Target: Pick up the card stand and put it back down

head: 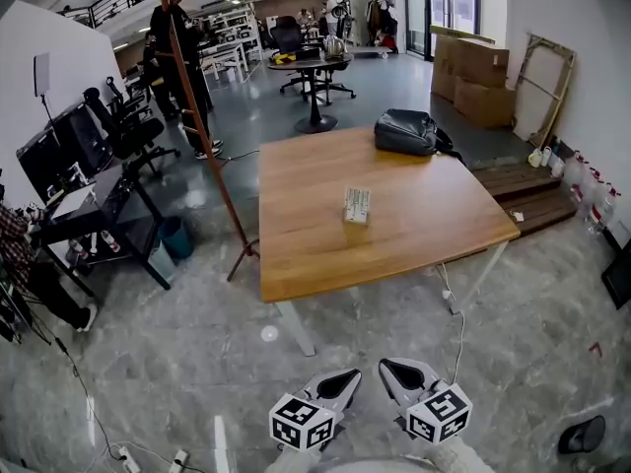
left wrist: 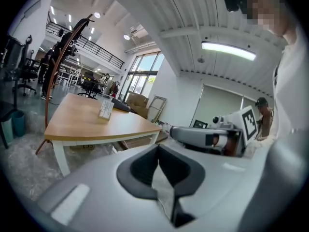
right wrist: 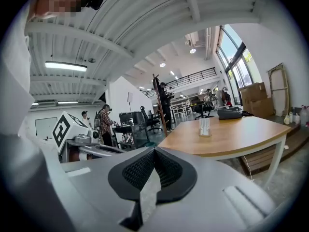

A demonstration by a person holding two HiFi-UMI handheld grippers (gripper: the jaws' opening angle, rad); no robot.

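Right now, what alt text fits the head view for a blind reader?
A card stand sits on a wooden table, a black bag at the far corner. Nearer, over the floor, the left hand-held gripper and right hand-held gripper are shut and empty.

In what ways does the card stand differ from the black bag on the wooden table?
The card stand is small and pale; the black bag is much larger and dark. The card stand stands upright near the middle of the wooden table; the black bag lies slumped at its far edge. Both rest on that table.
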